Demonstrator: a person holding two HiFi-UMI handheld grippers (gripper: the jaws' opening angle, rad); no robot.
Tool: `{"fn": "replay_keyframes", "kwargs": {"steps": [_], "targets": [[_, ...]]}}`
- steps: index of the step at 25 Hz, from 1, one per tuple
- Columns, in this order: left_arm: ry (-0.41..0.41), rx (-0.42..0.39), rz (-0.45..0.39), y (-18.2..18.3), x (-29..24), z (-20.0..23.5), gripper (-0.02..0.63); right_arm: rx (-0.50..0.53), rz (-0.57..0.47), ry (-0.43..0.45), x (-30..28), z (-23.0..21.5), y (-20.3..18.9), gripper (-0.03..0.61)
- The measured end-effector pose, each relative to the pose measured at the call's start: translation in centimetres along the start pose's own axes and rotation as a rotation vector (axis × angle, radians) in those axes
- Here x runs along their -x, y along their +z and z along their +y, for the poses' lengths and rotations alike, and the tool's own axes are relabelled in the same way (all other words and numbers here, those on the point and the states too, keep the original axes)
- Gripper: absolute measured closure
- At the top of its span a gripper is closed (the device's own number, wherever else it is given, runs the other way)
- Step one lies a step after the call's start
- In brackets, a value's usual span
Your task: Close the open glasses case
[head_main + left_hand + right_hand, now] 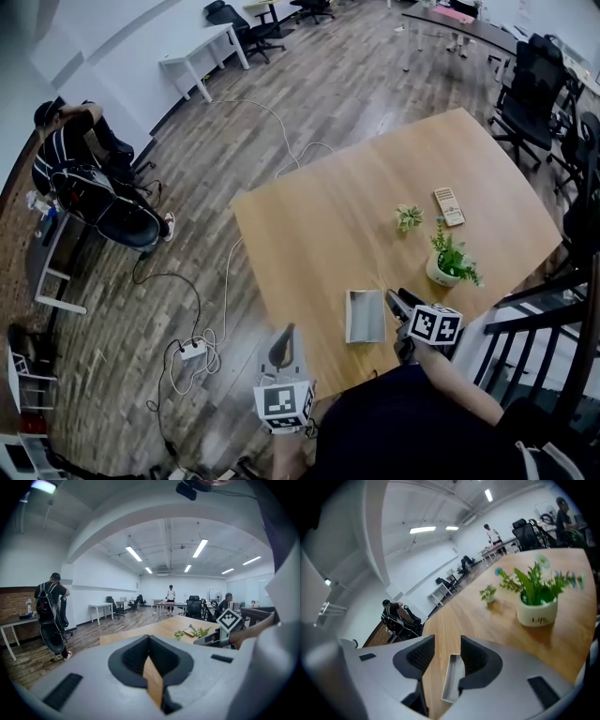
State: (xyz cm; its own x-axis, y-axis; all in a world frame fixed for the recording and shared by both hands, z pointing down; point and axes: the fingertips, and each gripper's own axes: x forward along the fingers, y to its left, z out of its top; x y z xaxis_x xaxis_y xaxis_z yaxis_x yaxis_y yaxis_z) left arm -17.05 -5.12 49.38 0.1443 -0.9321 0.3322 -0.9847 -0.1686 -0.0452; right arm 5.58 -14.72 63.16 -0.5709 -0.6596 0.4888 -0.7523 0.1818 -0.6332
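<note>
The grey glasses case (pixel 366 317) lies open on the wooden table (pixel 319 225) near its front edge. My right gripper (pixel 396 300) sits just to the right of the case, low over the table. In the right gripper view its jaws (pixel 447 644) stand open, with the case (pixel 452 679) showing below the gap and nothing pressed between the pads. My left gripper (pixel 284 339) hangs off the table's front left edge, apart from the case. In the left gripper view its pads (pixel 149 639) meet at the tips and hold nothing.
A potted plant (pixel 448 262) in a white pot stands to the right beyond the case, with a smaller plant (pixel 409 217) and a remote-like pad (pixel 449 206) farther back. Cables (pixel 187 352) lie on the floor to the left. A black railing (pixel 525 323) stands at the right.
</note>
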Motion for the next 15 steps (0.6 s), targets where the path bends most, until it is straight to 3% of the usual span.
{"fn": "replay_keyframes", "kwargs": {"steps": [4,7,15], "targets": [[-0.006,-0.001,0.004,-0.1,0.2,-0.2,0.612,-0.239,0.079,-0.047,-1.7,-2.9,-3.6,0.413],[-0.004,0.000,0.008,-0.2,0.4,-0.1,0.612,-0.332,0.142,-0.074,-2.9,-4.4,-6.2,0.413],[0.008,0.007,0.011,-0.7,1.1,0.0,0.613,-0.299,0.231,-0.153,-4.6,-6.5,-10.6,0.423]]}}
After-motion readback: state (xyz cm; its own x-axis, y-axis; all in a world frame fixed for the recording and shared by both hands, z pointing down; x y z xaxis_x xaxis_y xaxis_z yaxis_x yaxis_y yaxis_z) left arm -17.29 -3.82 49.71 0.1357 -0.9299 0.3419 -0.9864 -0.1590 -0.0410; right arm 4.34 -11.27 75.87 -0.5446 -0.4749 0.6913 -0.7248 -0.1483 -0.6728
